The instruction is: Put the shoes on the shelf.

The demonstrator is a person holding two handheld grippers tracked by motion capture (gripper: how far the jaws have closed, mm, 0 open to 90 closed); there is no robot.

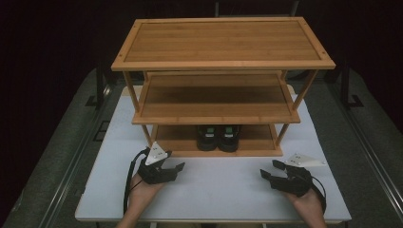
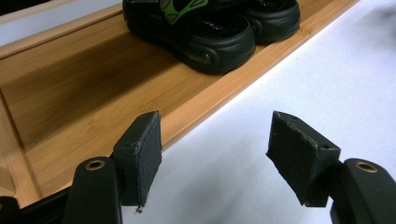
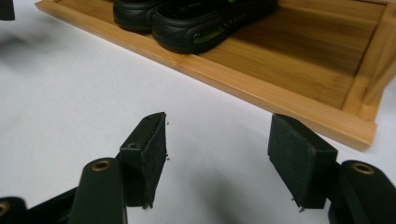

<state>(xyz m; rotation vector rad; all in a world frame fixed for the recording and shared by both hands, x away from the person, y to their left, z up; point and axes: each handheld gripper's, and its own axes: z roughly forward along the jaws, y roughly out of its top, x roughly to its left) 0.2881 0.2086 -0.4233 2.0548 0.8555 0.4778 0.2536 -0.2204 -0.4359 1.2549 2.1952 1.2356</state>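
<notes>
1. The left gripper (image 1: 177, 167) rests low over the white table (image 1: 218, 190), just in front of the rack (image 1: 223, 61), jaws wide apart and empty.
2. The right gripper (image 1: 269, 169) sits near the table's right front, jaws likewise spread with nothing between them.
3. The shoes (image 1: 218, 137), a black pair with green marks, stand side by side on the rack's bottom shelf (image 1: 176, 140), toes toward the person, between the two grippers and apart from both.
</notes>
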